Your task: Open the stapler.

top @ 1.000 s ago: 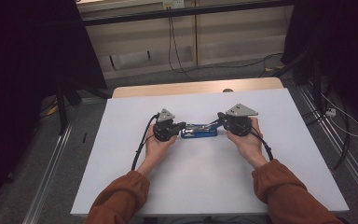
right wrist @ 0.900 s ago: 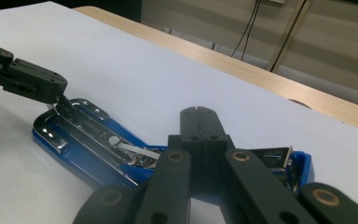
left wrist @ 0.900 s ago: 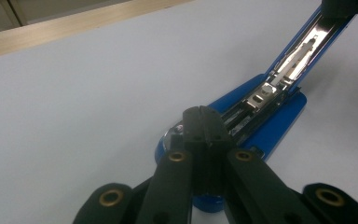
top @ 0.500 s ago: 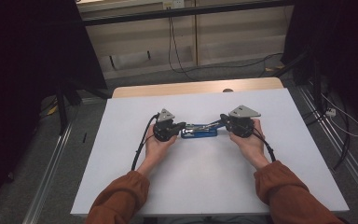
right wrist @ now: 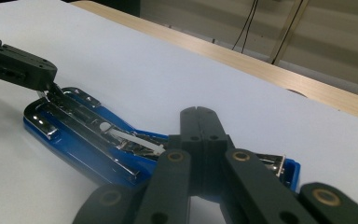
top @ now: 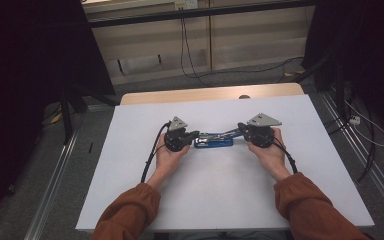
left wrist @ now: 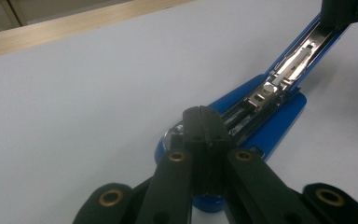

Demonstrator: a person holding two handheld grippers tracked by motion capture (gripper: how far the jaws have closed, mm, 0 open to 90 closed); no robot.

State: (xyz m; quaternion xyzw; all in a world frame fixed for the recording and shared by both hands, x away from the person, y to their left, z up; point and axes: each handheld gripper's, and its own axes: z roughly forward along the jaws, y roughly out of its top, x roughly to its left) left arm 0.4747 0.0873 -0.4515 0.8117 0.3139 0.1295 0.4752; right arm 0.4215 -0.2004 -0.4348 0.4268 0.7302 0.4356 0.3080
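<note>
Blue metal stapler (top: 213,142) lies near the middle of my white tabletop (top: 130,200), swung open, its base flat on the surface and its upper arm lifted toward the right. Nearest me, both rust-orange sleeves (top: 130,215) come in from the bottom edge of the high view. My left gripper (top: 196,135) sits at the stapler's left end; in the left gripper view its black jaws are clenched together with nothing between them, the tips pressing down on the base beside the chrome staple channel (left wrist: 261,95). My right gripper (top: 241,131) is at the right end, jaws likewise pinched together; in the right gripper view they lie over the raised blue arm, and whether they touch it I cannot tell. From that view the left gripper's tip meets the far end of the stapler.

Beyond the white sheet, a strip of pale wooden table edge (top: 205,94) shows along the far side. Past that lies grey floor with black cables (top: 190,60) trailing over it, light panelled walls behind, and dark curtains (top: 30,75) at both sides.
</note>
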